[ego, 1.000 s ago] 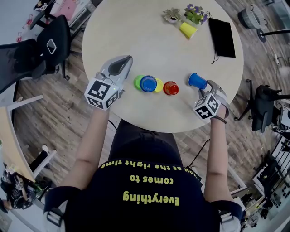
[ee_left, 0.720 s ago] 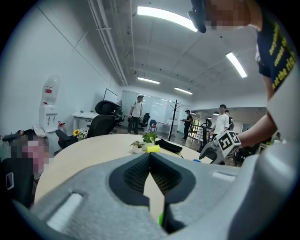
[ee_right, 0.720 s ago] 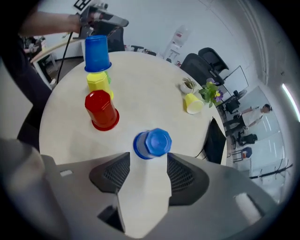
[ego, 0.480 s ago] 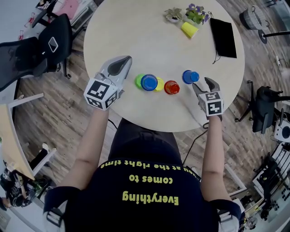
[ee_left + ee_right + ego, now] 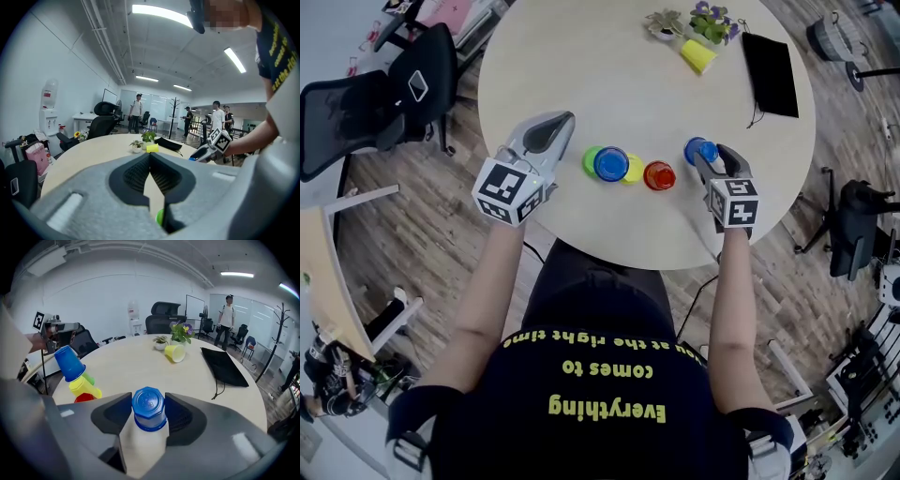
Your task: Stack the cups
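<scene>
Head view: a round pale bench [image 5: 609,84] carries a cup cluster [image 5: 609,164] of green, blue and yellow. A red cup [image 5: 659,175] stands just right of it.

Left gripper view: the left tool [image 5: 151,157] is pressed together and empty.

Right gripper view: the right tool [image 5: 149,416] has just been closing and pinches an upturned blue cup [image 5: 148,408] at the bench's near right. A yellow cup [image 5: 176,353] lies far behind.

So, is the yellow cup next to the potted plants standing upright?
No, the yellow cup lies on its side on the table beside the potted plants, with its open mouth showing in the right gripper view.
</scene>
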`<state>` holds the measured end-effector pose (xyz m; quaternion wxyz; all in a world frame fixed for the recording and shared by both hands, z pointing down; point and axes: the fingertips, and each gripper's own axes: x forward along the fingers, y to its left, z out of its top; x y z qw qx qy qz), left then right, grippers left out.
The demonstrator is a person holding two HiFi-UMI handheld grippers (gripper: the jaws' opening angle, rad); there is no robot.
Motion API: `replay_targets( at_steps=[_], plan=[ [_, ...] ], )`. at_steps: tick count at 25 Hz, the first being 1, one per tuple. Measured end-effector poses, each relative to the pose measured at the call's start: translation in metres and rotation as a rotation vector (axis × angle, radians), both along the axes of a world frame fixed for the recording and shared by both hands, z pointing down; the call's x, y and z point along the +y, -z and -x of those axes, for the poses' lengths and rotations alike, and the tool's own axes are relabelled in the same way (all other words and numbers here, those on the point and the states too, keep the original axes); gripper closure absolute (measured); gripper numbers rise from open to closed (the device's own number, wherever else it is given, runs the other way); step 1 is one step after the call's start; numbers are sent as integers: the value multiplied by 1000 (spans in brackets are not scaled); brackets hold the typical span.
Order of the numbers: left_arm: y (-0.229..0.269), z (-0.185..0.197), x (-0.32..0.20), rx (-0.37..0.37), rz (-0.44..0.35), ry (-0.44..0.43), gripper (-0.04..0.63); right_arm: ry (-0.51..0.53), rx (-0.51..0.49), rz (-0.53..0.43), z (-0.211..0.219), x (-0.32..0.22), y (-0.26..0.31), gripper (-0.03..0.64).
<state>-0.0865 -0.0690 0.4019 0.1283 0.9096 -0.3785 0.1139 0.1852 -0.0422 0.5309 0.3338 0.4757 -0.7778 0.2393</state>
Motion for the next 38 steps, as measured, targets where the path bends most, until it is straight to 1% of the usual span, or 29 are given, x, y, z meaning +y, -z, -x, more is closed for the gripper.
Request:
replay_targets(
  at_steps=[4, 7, 9, 13, 20, 28, 32, 35, 38],
  plan=[
    [1, -2, 1, -2, -2, 3, 591, 40, -36, -50, 13, 4, 33, 385],
    [3, -6, 0, 3, -9, 3, 591, 120, -65, -84, 38, 14, 67, 385],
    [5, -8, 0, 7, -12, 0, 591, 187, -72, -87, 59, 27, 83, 385],
    [7, -12, 2, 12, -18, -8, 591, 303, -50, -68, 95, 49, 91, 385],
    [6, -5, 8, 13, -14, -2, 591, 406, 1, 4, 132, 63, 73, 385],
    [5, 7, 10, 14, -13, 10, 591, 410, -8, 25, 145, 62, 71, 382],
    [6, 9, 10, 16, -13, 10, 591, 404, -21, 31, 145, 63, 73, 348],
    [2, 9, 7, 15, -9, 9, 591, 390, -61, 24, 144, 61, 82, 339],
    [-1, 9, 5, 15, -4, 9, 591, 351, -136, -3, 139, 51, 102, 339]
  ],
)
